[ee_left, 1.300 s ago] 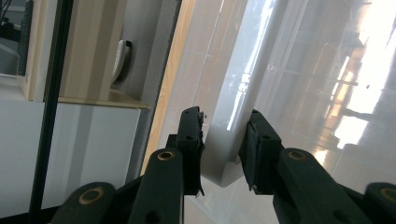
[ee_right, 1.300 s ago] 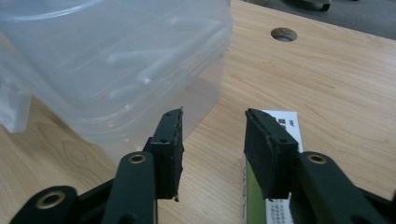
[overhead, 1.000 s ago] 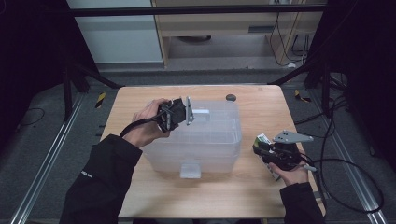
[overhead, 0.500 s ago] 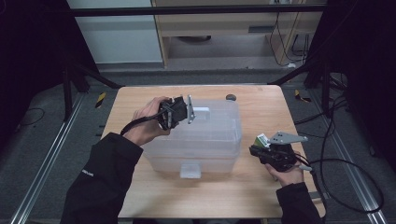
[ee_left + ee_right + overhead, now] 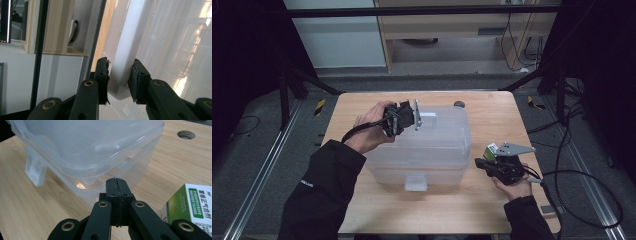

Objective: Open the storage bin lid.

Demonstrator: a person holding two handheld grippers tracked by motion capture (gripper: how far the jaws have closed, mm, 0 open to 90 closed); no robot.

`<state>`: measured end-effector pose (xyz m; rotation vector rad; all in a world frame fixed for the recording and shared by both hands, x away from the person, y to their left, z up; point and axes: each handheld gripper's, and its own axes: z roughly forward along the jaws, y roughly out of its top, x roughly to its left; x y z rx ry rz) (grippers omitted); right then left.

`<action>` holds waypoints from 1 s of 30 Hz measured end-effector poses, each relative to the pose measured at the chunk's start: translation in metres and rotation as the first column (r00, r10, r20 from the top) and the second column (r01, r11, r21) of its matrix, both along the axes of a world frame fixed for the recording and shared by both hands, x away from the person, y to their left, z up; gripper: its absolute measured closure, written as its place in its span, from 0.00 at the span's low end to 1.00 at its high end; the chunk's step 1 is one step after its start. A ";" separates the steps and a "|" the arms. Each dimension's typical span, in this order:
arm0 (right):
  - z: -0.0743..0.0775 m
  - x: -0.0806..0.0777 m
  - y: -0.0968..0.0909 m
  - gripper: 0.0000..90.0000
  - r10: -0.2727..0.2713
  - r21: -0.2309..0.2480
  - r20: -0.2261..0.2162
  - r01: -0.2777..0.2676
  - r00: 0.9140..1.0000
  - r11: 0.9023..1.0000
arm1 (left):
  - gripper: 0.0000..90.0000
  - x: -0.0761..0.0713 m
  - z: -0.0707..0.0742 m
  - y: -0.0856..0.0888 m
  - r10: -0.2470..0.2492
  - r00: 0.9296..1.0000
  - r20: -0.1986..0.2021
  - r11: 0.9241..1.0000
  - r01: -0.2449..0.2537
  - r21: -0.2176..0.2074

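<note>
Clear lidded bin [image 5: 432, 150], table centre

clear plastic bins [image 5: 432, 150]: 1 | lids [image 5: 82, 147]: 1 | green-and-white boxes [image 5: 191, 206]: 1

Clear bin [image 5: 432, 150] blocking table [image 5: 492, 215] middle

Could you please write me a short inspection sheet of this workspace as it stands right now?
Surface: wooden table, round hole near the far edge.
Job's things: clear plastic bin, lid on, front latch down.
Clutter: green-and-white box beside the right tongs.
Grippers: left tongs clamp the bin's far latch; right tongs have just closed, empty, facing the bin's side.
Cables: black leads trailing off right.
Surroundings: grey floor, cabinet behind.
</note>
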<state>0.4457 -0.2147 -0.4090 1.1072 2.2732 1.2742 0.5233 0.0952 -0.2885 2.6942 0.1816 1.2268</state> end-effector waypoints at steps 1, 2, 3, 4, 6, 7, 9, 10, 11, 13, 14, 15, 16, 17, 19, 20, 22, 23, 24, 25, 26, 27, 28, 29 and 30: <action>0.000 0.000 0.001 1.00 0.004 0.000 -0.004 -0.004 1.000 1.000 | 0.78 0.001 0.000 0.000 0.004 1.000 0.001 1.000 -0.004 -0.003; -0.001 0.000 0.002 1.00 0.006 0.003 -0.007 -0.006 1.000 1.000 | 0.78 0.001 0.001 0.000 0.007 1.000 0.001 1.000 -0.007 -0.003; -0.001 0.000 0.003 1.00 0.010 0.006 -0.004 -0.010 1.000 1.000 | 0.78 0.002 0.001 -0.001 0.010 1.000 0.003 1.000 -0.010 -0.004; -0.001 0.001 0.004 1.00 0.017 0.007 -0.007 -0.016 1.000 1.000 | 0.78 0.002 0.001 -0.001 0.013 1.000 0.006 1.000 -0.013 -0.004; -0.002 0.001 0.006 1.00 0.025 0.022 -0.008 -0.025 1.000 0.999 | 0.78 0.003 0.001 -0.001 0.016 1.000 0.009 1.000 -0.016 -0.013; -0.003 0.001 0.007 1.00 0.028 0.026 -0.005 -0.028 1.000 0.999 | 0.78 0.004 0.002 -0.001 0.016 1.000 0.010 1.000 -0.016 -0.014; -0.003 0.001 0.007 1.00 0.032 0.032 -0.006 -0.032 0.999 0.999 | 0.78 0.005 0.002 -0.001 0.016 1.000 0.010 1.000 -0.016 -0.019; -0.003 0.001 0.008 1.00 0.037 0.038 -0.004 -0.037 0.999 0.999 | 0.78 0.005 0.002 -0.001 0.017 1.000 0.009 1.000 -0.017 -0.020; -0.003 0.001 0.008 1.00 0.038 0.044 -0.005 -0.038 0.999 0.998 | 0.78 0.006 0.003 -0.001 0.016 1.000 0.008 1.000 -0.015 -0.012; -0.003 0.001 0.009 1.00 0.044 0.052 -0.003 -0.044 0.999 0.998 | 0.78 0.006 0.003 -0.001 0.014 1.000 0.006 1.000 -0.014 -0.014; -0.003 0.001 0.009 1.00 0.045 0.054 -0.005 -0.045 0.999 0.998 | 0.78 0.006 0.003 0.000 0.014 1.000 0.004 1.000 -0.014 -0.015; -0.004 0.001 0.010 1.00 0.045 0.053 -0.008 -0.045 0.999 0.998 | 0.78 0.006 0.003 0.000 0.014 1.000 0.003 1.000 -0.014 -0.015; -0.004 0.002 0.010 1.00 0.045 0.050 -0.003 -0.045 0.999 0.998 | 0.78 0.006 0.003 0.000 0.013 1.000 0.003 1.000 -0.013 -0.016; -0.005 0.002 0.011 1.00 0.047 0.055 -0.004 -0.047 0.999 0.997 | 0.78 0.006 0.003 0.000 0.013 1.000 0.002 1.000 -0.013 -0.016; -0.005 0.002 0.011 1.00 0.049 0.063 -0.007 -0.048 0.999 0.997 | 0.78 0.006 0.003 0.000 0.012 1.000 -0.002 1.000 -0.012 -0.019; -0.005 0.002 0.012 1.00 0.051 0.070 -0.002 -0.050 0.999 0.996 | 0.78 0.006 0.003 0.000 0.013 1.000 -0.003 1.000 -0.013 -0.026; -0.005 0.002 0.012 1.00 0.053 0.071 -0.001 -0.053 0.999 0.996 | 0.78 0.006 0.002 0.001 0.014 1.000 -0.005 0.999 -0.014 -0.035; -0.005 0.003 0.012 1.00 0.053 0.070 0.000 -0.052 0.999 0.996 | 0.78 0.007 0.002 0.001 0.013 1.000 -0.005 0.999 -0.013 -0.037; -0.005 0.003 0.012 1.00 0.052 0.069 0.001 -0.052 0.999 0.996 | 0.77 0.007 0.002 0.001 0.013 1.000 -0.007 0.999 -0.013 -0.043; -0.005 0.003 0.012 1.00 0.053 0.069 0.001 -0.053 0.999 0.996 | 0.77 0.007 0.002 0.002 0.012 1.000 -0.009 0.999 -0.013 -0.047; -0.005 0.003 0.012 1.00 0.053 0.069 0.001 -0.053 0.999 0.996 | 0.77 0.007 0.002 0.002 0.014 1.000 -0.010 0.999 -0.014 -0.049; -0.005 0.003 0.012 1.00 0.053 0.070 0.001 -0.053 0.999 0.996 | 0.77 0.007 0.002 0.003 0.017 1.000 -0.013 0.998 -0.017 -0.066; -0.005 0.003 0.012 1.00 0.052 0.070 0.002 -0.052 0.999 0.996 | 0.76 0.007 0.002 0.004 0.022 1.000 -0.016 0.997 -0.024 -0.080; -0.005 0.002 0.012 1.00 0.051 0.068 0.003 -0.051 0.999 0.996 | 0.73 0.007 0.002 0.005 0.019 1.000 -0.014 0.997 -0.020 -0.078; -0.005 0.002 0.012 1.00 0.052 0.067 0.003 -0.052 0.999 0.996 | 0.71 0.007 0.003 0.006 0.022 0.999 -0.027 0.995 -0.024 -0.097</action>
